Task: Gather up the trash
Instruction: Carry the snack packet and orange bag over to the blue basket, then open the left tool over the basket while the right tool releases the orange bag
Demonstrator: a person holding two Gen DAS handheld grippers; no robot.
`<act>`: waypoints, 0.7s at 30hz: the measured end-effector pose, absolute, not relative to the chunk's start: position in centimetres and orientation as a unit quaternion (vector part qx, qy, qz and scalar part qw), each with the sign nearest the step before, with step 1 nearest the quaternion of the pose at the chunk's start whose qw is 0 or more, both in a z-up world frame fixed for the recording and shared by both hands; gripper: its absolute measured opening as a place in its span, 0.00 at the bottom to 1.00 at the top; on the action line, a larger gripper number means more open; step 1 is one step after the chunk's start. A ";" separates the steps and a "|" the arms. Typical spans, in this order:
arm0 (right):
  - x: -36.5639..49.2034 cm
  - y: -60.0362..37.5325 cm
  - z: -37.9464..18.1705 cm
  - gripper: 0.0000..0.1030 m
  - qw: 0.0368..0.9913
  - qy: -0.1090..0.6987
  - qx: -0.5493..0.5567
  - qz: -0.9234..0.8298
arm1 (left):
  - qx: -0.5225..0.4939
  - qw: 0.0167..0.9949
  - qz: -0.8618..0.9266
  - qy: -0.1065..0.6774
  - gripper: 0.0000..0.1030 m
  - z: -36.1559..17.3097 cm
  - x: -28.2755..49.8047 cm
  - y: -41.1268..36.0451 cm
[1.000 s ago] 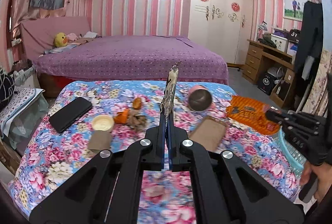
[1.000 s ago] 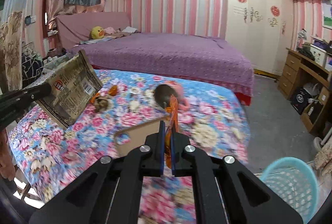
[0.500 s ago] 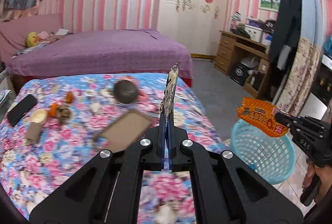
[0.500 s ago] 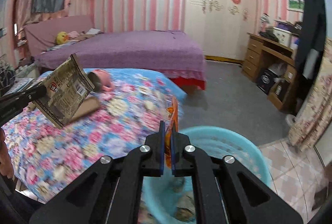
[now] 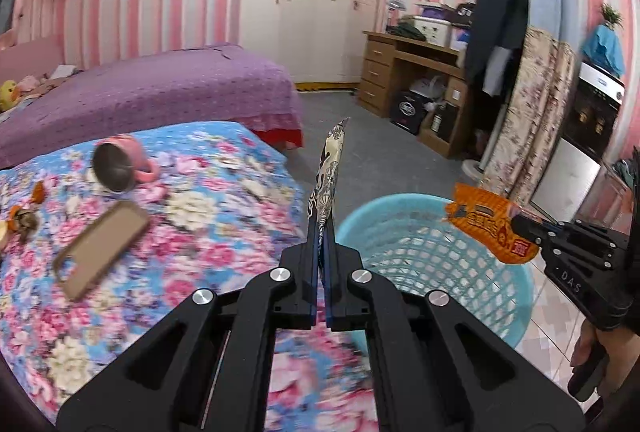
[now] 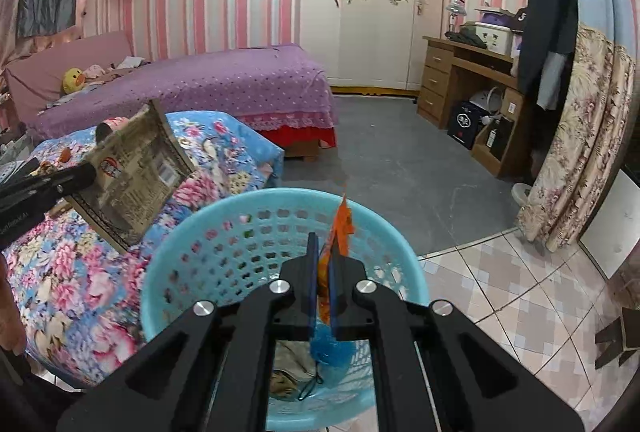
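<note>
My left gripper point(image 5: 322, 228) is shut on a beige printed wrapper point(image 5: 330, 168), held edge-on by the floral table's right end; its flat face shows in the right wrist view point(image 6: 136, 168). My right gripper point(image 6: 325, 252) holds an orange snack wrapper point(image 6: 340, 228) over the light blue basket point(image 6: 192, 232), jaws slightly parted around it. The orange wrapper point(image 5: 488, 224) hangs above the basket rim point(image 5: 400, 200) in the left wrist view. Some trash lies in the basket bottom point(image 6: 296, 368).
The floral table point(image 5: 180, 232) carries a pink cup on its side point(image 5: 116, 168), a brown phone case point(image 5: 100, 248) and orange peel scraps point(image 5: 24, 220). A purple bed point(image 6: 220, 80), a wooden desk point(image 6: 460, 72) and a floral curtain point(image 6: 580, 136) stand around.
Both grippers swung right from the table toward the basket. The orange wrapper now hangs over the basket's inside and the beige wrapper is at the table's right end.
</note>
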State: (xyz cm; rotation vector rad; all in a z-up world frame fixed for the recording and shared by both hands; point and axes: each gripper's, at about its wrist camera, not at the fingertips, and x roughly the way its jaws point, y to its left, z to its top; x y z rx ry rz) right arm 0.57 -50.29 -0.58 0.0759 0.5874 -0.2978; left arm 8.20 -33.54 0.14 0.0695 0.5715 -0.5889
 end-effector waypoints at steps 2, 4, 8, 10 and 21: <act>0.4 -50.9 -0.8 0.04 0.945 0.288 0.041 -0.151 | 0.038 0.911 -0.297 0.283 0.00 -0.4 8.2 -34.8; 0.1 -51.4 -0.9 0.04 0.944 0.288 0.044 -0.155 | 0.038 0.908 -0.303 0.286 0.01 -0.8 8.2 -36.1; -0.2 -52.2 -1.2 0.04 0.943 0.287 0.048 -0.161 | 0.038 0.905 -0.308 0.292 0.06 -1.6 8.4 -37.7; -0.1 -52.4 -1.5 0.04 0.942 0.288 0.050 -0.163 | 0.046 0.904 -0.308 0.295 0.39 -2.0 8.6 -38.3; 0.5 -51.7 -3.1 0.04 0.940 0.291 0.049 -0.168 | 0.057 0.937 -0.240 0.248 0.90 -1.1 10.5 -34.5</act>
